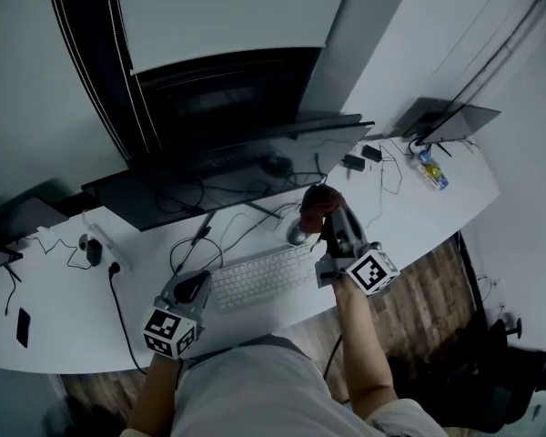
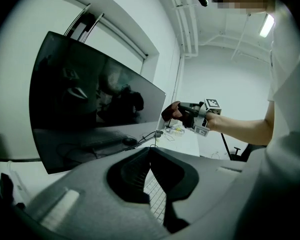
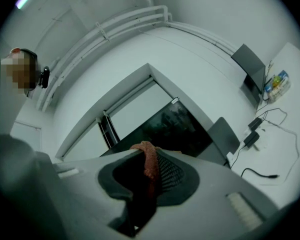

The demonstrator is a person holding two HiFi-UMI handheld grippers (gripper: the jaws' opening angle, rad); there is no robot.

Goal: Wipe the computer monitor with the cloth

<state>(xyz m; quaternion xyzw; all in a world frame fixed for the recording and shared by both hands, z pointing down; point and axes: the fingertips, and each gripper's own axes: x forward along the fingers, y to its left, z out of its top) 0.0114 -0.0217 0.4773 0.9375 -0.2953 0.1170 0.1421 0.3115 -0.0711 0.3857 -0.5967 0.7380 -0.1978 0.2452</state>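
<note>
The wide dark monitor stands at the back of the white desk; it fills the left of the left gripper view and shows beyond the jaws in the right gripper view. My right gripper is shut on a reddish-brown cloth, held in the air just in front of the monitor's right part, apart from the screen. The cloth hangs between its jaws. My left gripper is shut with nothing in it, low over the keyboard's left end. From there I see the cloth.
A white keyboard and a mouse lie in front of the monitor among loose cables. A power strip and a phone are at the left. A laptop and a bottle sit far right.
</note>
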